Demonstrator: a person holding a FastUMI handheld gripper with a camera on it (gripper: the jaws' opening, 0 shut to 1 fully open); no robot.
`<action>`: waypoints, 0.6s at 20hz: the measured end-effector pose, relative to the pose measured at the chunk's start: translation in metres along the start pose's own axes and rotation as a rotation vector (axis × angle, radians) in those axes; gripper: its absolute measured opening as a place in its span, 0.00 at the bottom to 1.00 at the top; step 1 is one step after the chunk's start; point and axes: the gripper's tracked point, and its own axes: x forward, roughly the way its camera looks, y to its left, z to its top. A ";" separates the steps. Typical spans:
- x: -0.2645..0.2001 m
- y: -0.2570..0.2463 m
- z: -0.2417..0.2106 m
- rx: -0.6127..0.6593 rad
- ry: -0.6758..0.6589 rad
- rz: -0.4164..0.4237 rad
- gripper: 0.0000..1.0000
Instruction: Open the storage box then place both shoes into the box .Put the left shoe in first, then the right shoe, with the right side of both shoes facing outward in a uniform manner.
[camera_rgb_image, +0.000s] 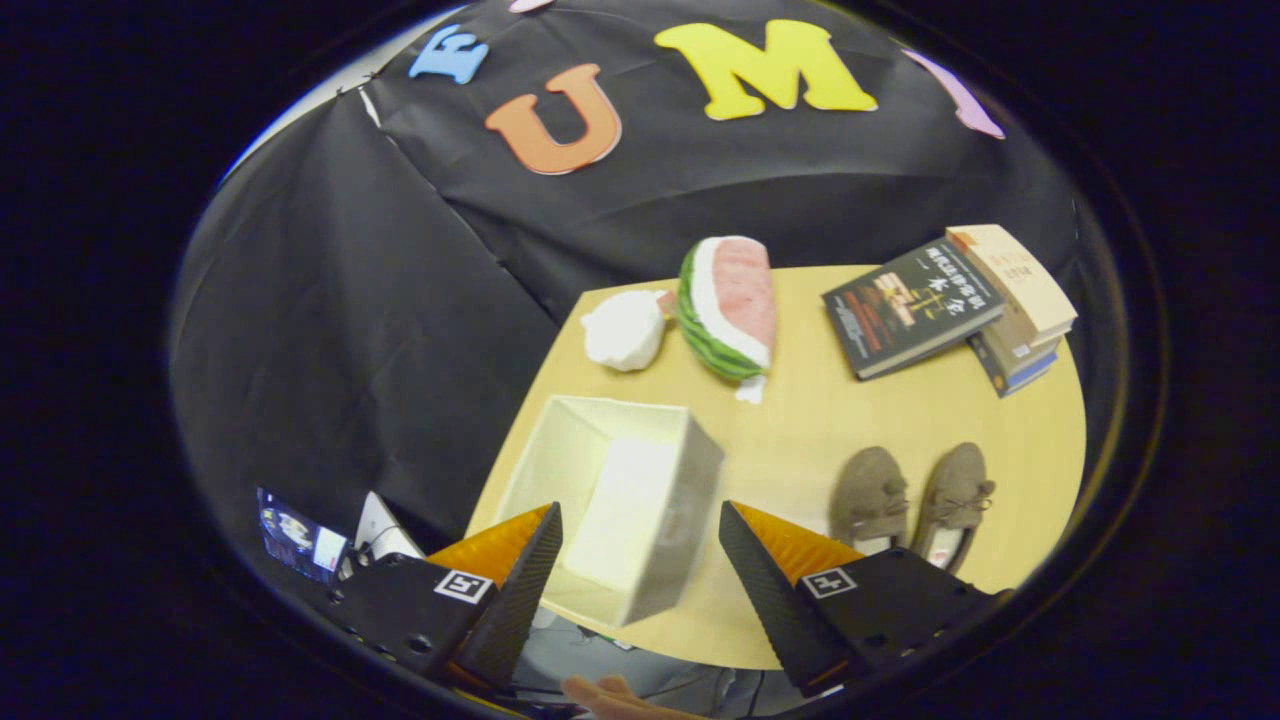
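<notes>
A white storage box stands on the wooden table, seen from well above, its top open and its inside bare. It lies between and just beyond my fingers. To its right a pair of brown-grey loafers sits side by side, toes pointing away: one shoe nearer the box, the other shoe to its right, partly hidden by my right finger. My gripper hovers high over the table's near edge, open, with nothing held between its fingers.
At the table's far side lie a white plush lump and a watermelon-slice plush. A stack of books fills the far right corner. A person's hand shows below the fingers. Small items sit off the table's left.
</notes>
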 end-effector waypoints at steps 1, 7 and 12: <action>0.002 -0.027 -0.008 0.006 0.014 -0.029 0.96; 0.022 -0.147 -0.053 -0.031 0.133 -0.156 0.95; 0.043 -0.185 -0.086 -0.021 0.232 -0.155 0.81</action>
